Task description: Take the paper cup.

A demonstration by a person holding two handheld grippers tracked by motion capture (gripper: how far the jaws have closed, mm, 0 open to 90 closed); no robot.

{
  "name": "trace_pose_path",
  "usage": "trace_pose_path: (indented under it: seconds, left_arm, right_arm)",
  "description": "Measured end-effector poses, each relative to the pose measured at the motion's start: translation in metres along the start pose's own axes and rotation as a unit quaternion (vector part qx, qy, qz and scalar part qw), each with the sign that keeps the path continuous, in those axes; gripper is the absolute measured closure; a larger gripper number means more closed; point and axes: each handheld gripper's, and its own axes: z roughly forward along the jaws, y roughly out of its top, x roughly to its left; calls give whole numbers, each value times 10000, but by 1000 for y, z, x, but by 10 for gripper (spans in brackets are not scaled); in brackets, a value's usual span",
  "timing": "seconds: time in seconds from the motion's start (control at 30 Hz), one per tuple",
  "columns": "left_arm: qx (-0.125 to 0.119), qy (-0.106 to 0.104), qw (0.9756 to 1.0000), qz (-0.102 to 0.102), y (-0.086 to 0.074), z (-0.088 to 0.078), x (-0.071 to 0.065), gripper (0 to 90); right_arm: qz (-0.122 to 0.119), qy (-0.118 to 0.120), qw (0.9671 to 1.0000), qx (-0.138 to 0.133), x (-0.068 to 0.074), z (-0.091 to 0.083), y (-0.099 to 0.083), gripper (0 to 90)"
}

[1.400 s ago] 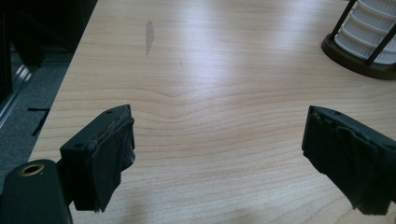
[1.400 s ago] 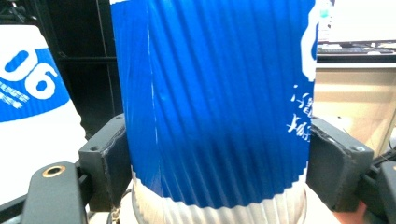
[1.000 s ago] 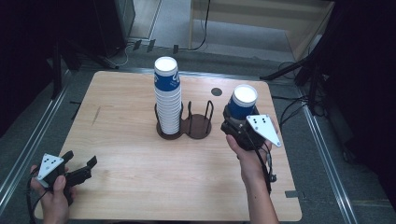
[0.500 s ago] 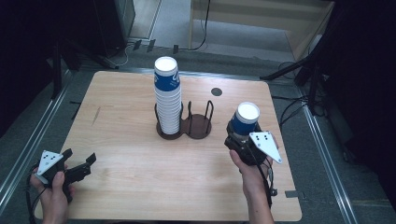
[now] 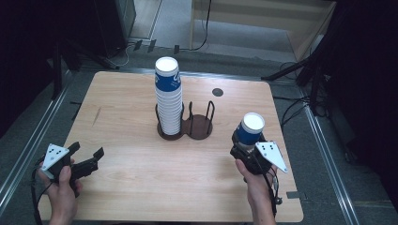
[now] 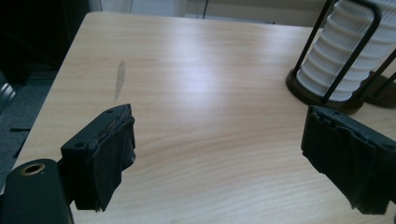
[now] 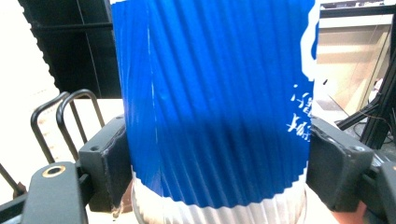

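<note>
The high view looks forward and down from above the person's side, taking in the whole table from well back. The left gripper view rides low on the left gripper, facing across the bare wood toward the stack in its rack, which the high view shares. The right gripper view sits very close behind the cup between the right gripper's jaws; the rack beyond it also appears from above.
</note>
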Motion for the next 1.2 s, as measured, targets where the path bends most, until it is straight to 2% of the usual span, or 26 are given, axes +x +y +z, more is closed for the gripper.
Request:
trace_pose_path:
  seconds: [0.03,0.1,0.13,0.2,0.27,0.3,0.33,0.4,0.43,0.5,0.6,0.63,0.7,0.8,0.83,0.87,0.9,0.93,1.03,1.07,1.2]
  left_arm:
    - [-27,-64,10000,47,5,4,-5,103]
    - [-14,-76,9999,112,7,5,-8,103]
    - [-34,-104,9997,231,11,7,-13,103]
    - [-75,-222,9991,345,15,9,-21,103]
    - [-66,-245,9990,358,16,9,-23,103]
    - [-9,-361,9985,418,17,11,-30,103]
    - [-9,-361,9985,418,17,11,-30,99]
    - [44,-490,9975,507,19,12,-37,92]
    - [33,-609,9968,510,21,12,-41,92]
    - [30,-666,9964,517,22,11,-43,92]
    - [-29,-859,9949,522,27,10,-52,92]
    - [-29,-859,9949,522,27,10,-52,92]
    - [-31,-925,9935,659,28,8,-60,92]
    - [-21,-897,9936,686,30,8,-67,76]
    - [-27,-973,9930,672,32,7,-69,76]
    - [-38,-1014,9925,676,33,7,-71,76]
    - [-74,-1070,9915,735,35,5,-76,76]
    - [-74,-1070,9915,735,35,5,-76,76]
    - [-95,-1270,9889,769,37,4,-83,76]
    - [-95,-1270,9889,769,37,4,-83,76]
    - [-80,-1463,9856,842,36,5,-91,76]
  right_arm:
    - [-19,6,10000,26,1,-1,-2,191]
    - [-23,27,10000,44,2,-1,-4,191]
    - [-51,46,10000,47,2,-1,-5,191]
    - [-113,95,9998,104,6,-1,-9,191]
    - [-132,108,9998,110,7,-1,-10,191]
    - [-129,118,9998,131,9,0,-11,190]
    - [-129,118,9998,131,9,0,-11,190]
    - [-147,149,9996,181,13,1,-13,190]
    - [-205,189,9994,196,17,1,-15,190]
    - [-210,212,9993,212,19,1,-15,190]
    - [-256,331,9988,237,30,3,-17,190]
    - [-256,331,9988,237,30,3,-17,190]
    - [-240,370,9986,284,37,4,-20,190]
    - [-218,396,9984,350,42,5,-22,190]
    - [-243,413,9979,426,48,7,-27,190]
    - [-243,413,9979,426,48,7,-27,190]
    - [-306,436,9975,465,53,7,-30,190]
    - [-306,436,9975,465,53,7,-30,190]
    - [-357,515,9969,485,61,8,-33,190]
    - [-357,515,9969,485,61,8,-33,190]
    - [-455,651,9957,475,73,8,-35,190]
